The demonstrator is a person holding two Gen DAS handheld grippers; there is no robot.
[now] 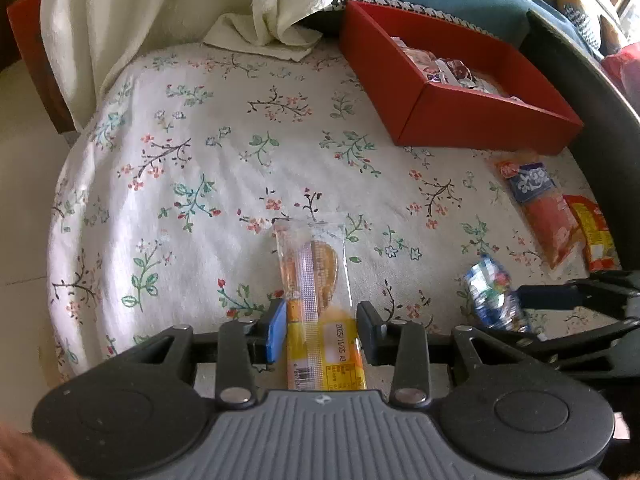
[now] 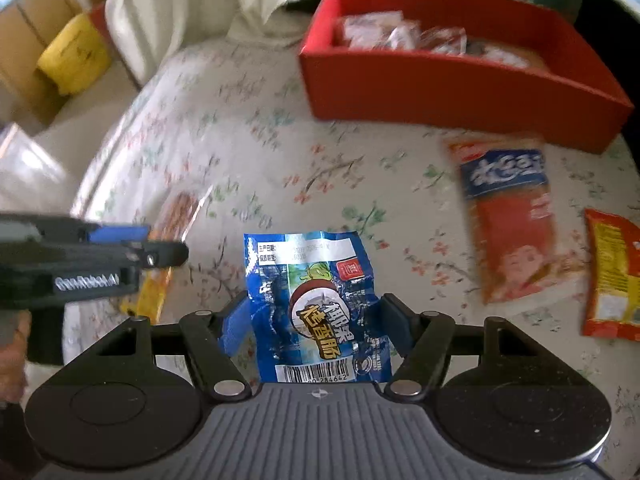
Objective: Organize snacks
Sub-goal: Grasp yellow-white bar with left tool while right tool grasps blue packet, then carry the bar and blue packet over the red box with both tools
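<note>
While both tools sit low over the floral-clothed desk (image 1: 208, 128), each frames one packet. Left hand-held gripper (image 1: 321, 330): its fingers (image 1: 277, 330) flank the yellow cake bar packet (image 1: 316, 296), the blue pad touching the wrapper's left edge and the black finger just beside its right edge; whether it is clenched on the packet cannot be told. The packet lies lengthwise, its clear end pointing to 12 o'clock. Right hand-held gripper (image 2: 316, 330): the crinkled blue sausage packet (image 2: 316, 308) lies between the jaws, barcode end nearest the camera; the pads stand at its two side edges, but a firm grasp cannot be confirmed.

Toward 1 o'clock in both views, a red box (image 1: 484, 120) rests on the desk near its far edge, already holding several wrapped snacks (image 1: 444, 68). At 3 o'clock, an orange-and-blue packet (image 2: 510, 224) and a red-and-yellow packet (image 2: 612, 276) lie flat, just beside one another and near the desk's right rim. Bare cloth spreads from 9 to 12 o'clock in the left view, up to a cream drape (image 1: 160, 8) hanging over the far left edge. Right-view detail is blurred.
</note>
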